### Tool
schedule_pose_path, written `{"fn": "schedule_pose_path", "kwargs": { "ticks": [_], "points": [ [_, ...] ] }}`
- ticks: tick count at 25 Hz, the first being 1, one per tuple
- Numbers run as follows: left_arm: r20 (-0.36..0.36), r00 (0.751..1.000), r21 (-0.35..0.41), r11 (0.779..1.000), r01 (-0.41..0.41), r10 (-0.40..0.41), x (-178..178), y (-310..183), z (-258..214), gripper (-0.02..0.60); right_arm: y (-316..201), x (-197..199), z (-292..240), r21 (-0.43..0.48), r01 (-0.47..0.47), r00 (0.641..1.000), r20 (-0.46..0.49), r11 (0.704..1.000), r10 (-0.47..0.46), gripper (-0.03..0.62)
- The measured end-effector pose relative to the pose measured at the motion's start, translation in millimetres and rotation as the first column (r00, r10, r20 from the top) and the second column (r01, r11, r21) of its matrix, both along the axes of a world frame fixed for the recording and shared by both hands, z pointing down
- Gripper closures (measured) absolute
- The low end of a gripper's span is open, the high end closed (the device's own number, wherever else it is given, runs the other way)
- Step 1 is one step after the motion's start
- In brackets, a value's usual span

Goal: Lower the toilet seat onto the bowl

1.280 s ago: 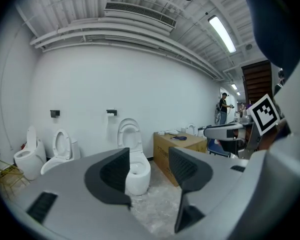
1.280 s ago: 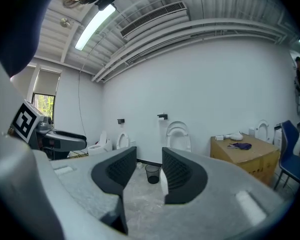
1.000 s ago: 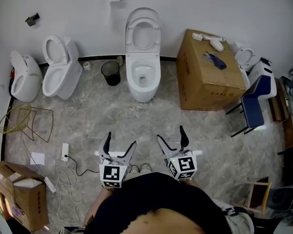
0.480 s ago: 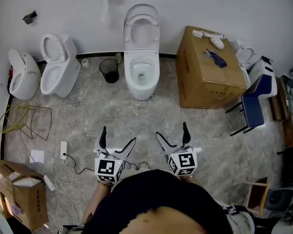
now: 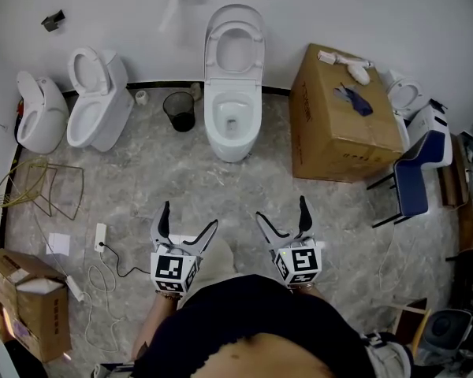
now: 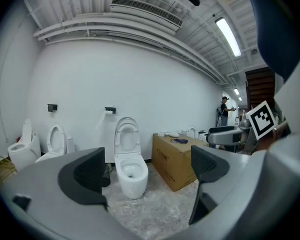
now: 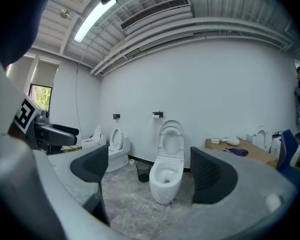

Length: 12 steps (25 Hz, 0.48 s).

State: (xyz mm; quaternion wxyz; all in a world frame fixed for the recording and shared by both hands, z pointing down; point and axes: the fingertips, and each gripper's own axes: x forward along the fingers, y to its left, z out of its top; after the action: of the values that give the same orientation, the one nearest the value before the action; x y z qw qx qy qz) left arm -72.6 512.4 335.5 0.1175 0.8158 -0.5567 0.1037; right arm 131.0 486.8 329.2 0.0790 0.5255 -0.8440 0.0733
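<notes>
Left gripper (image 5: 190, 216) and right gripper (image 5: 281, 209), jaws just opened wide and empty, were brought nearer the toilet (image 5: 233, 128), its seat (image 5: 235, 30) left upright.

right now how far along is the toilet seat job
Done: nothing; the toilet seat stands upright above the bowl. In hand: left gripper and right gripper, fingers just opened wide and empty, point at it from across the floor. Left: reach it and lower it.
</notes>
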Motion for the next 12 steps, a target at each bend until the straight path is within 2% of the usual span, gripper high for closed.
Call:
{"fn": "schedule_pose_path", "kwargs": {
  "ticks": [6, 10, 12],
  "points": [
    [0.031, 1.0, -0.009, 1.0, 0.002, -0.002, -5.9, -18.9, 4.1, 0.072, -17.0, -14.3, 12.8, -0.029, 0.034, 0.999, 0.022, 0.999, -0.033, 0.091],
    [0.062, 0.998, -0.029, 0.999, -0.025, 0.026, -12.8, -46.2, 18.8, 0.071, -38.5, -22.9, 18.2, 0.017, 0.045, 0.999, -0.025, 0.999, -0.045, 0.091],
    [0.06, 0.998, -0.025, 0.999, -0.034, 0.035, -17.5, -72.5, 21.2, 0.072, -62.7, -25.7, 18.9, 0.023, 0.038, 0.999, 0.003, 0.999, -0.038, 0.091]
  ]
}}
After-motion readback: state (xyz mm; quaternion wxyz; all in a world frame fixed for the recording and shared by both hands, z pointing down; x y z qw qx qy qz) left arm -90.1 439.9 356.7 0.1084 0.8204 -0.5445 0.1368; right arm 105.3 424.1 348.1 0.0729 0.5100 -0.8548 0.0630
